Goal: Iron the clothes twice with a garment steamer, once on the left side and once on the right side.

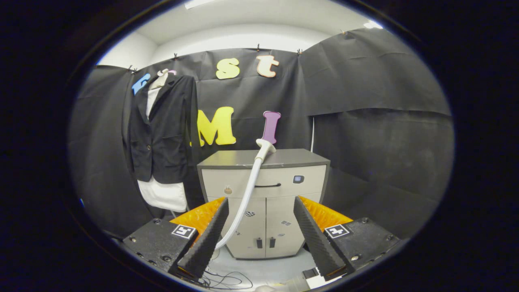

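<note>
A black jacket over a white shirt hangs on a hanger against the booth wall, left of a grey-topped cabinet. The garment steamer's white head rests on the cabinet top, and its white hose runs down the cabinet front toward the floor. My gripper is open, well short of the cabinet, with nothing between its fingers. The hose passes just inside the left finger in the view, but far beyond it.
The cabinet has a drawer with a dark handle and two doors below. Thin black cables lie on the pale floor close under the fingers. Black cloth walls close the booth on both sides.
</note>
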